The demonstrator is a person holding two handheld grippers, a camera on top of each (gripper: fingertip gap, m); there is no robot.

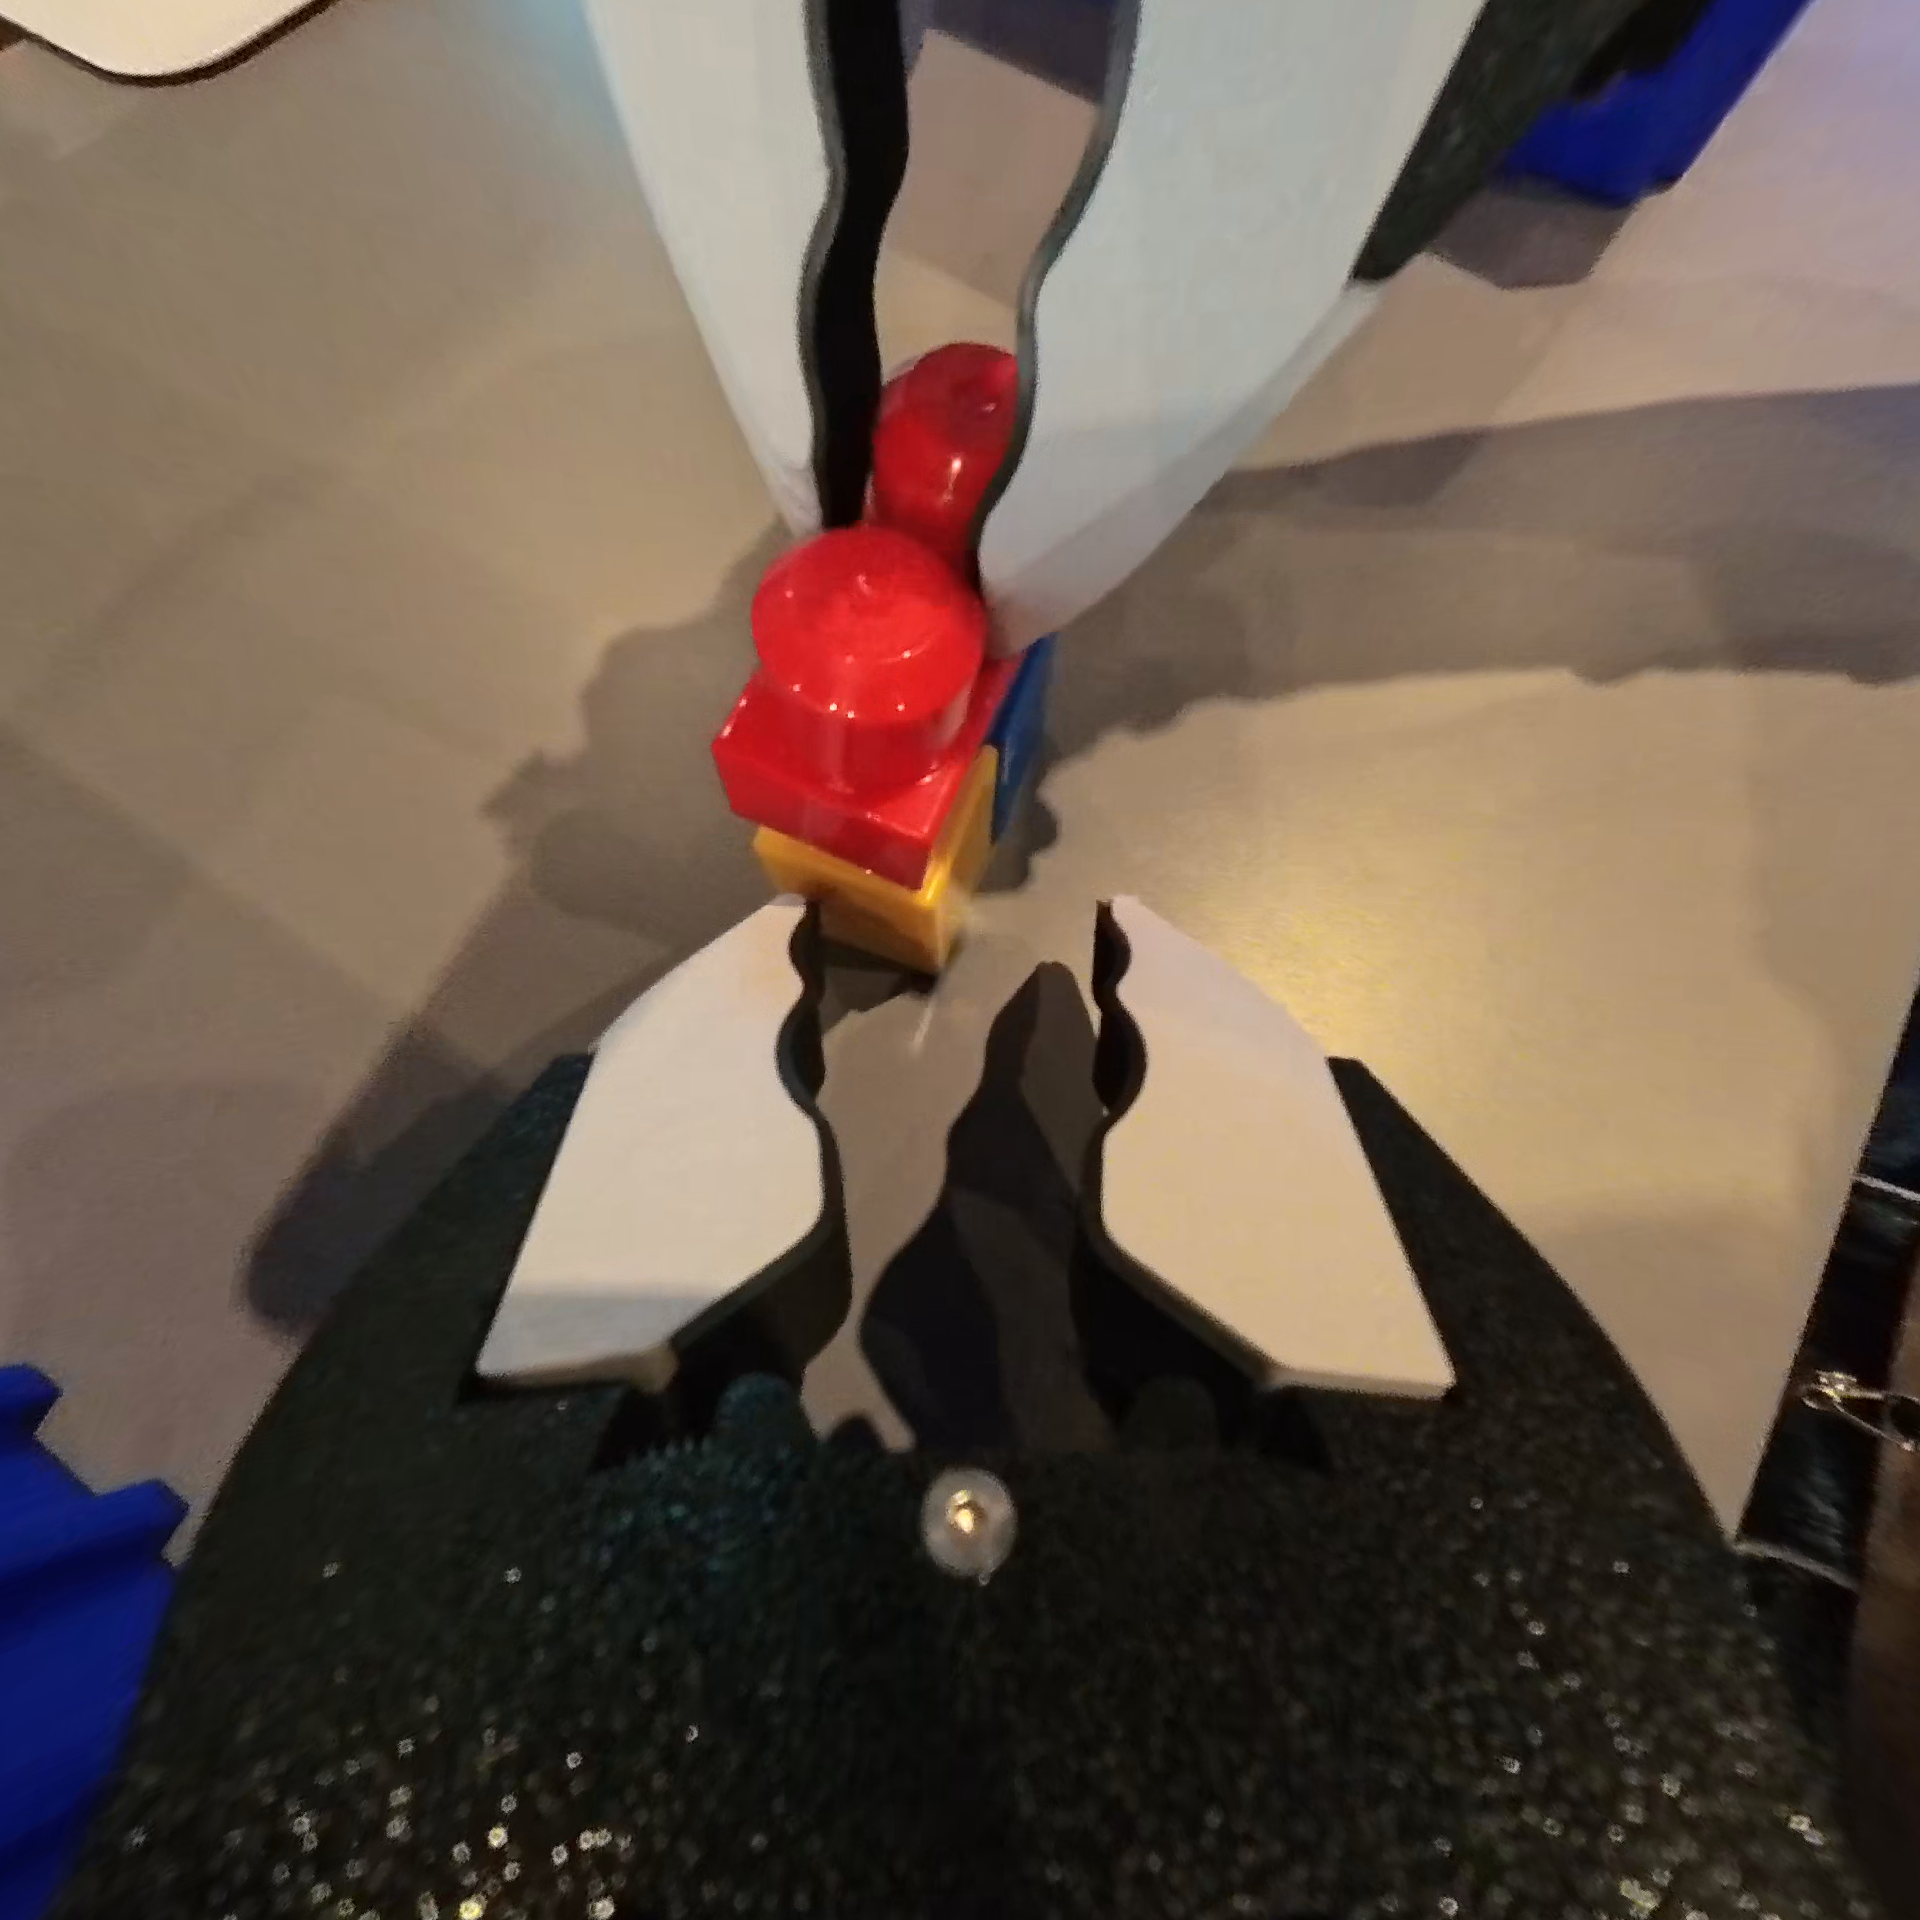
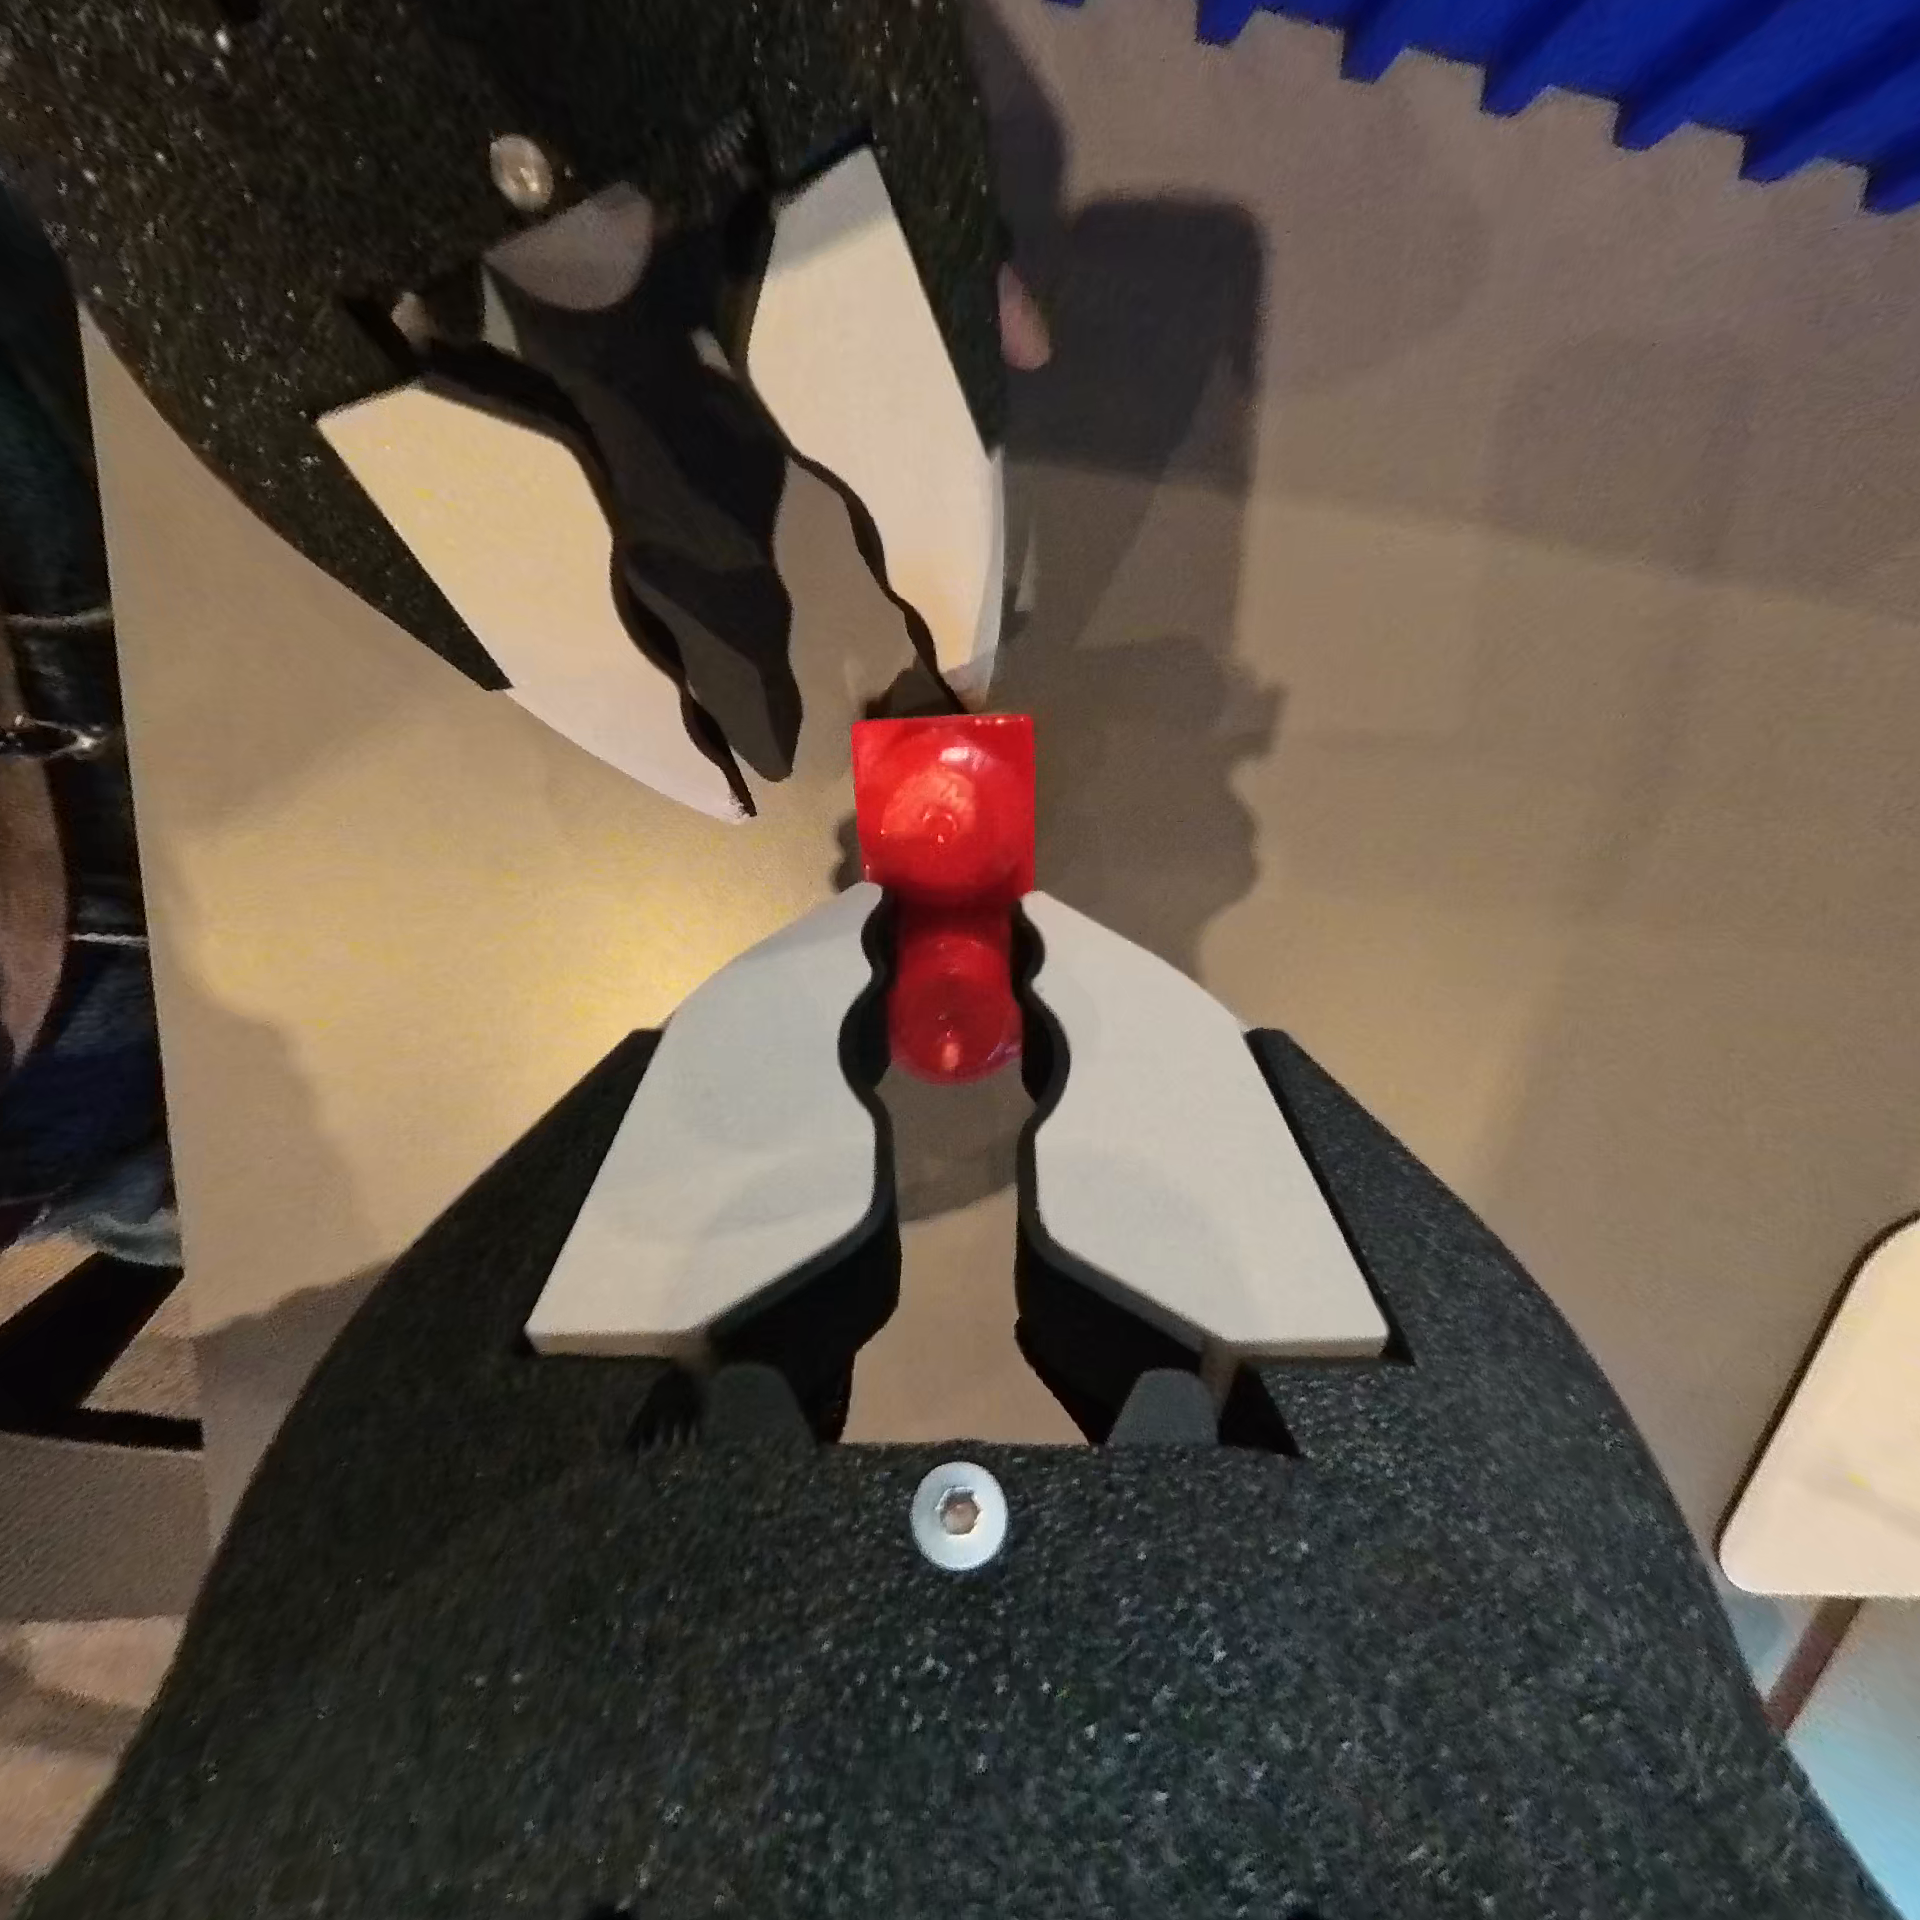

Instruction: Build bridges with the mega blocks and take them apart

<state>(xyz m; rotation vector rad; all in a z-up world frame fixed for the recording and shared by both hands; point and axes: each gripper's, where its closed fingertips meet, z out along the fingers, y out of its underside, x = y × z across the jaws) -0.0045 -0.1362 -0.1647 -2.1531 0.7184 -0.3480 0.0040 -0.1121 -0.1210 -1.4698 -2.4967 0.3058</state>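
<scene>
Three blocks form one small bridge: one red block (image 1: 862,727) spans one yellow block (image 1: 914,883) and one blue block (image 1: 1023,727). Its long axis runs between the two grippers. Right gripper (image 2: 951,904) clamps the red block's far end; left gripper (image 1: 945,914) gapes, just before the yellow block.
</scene>
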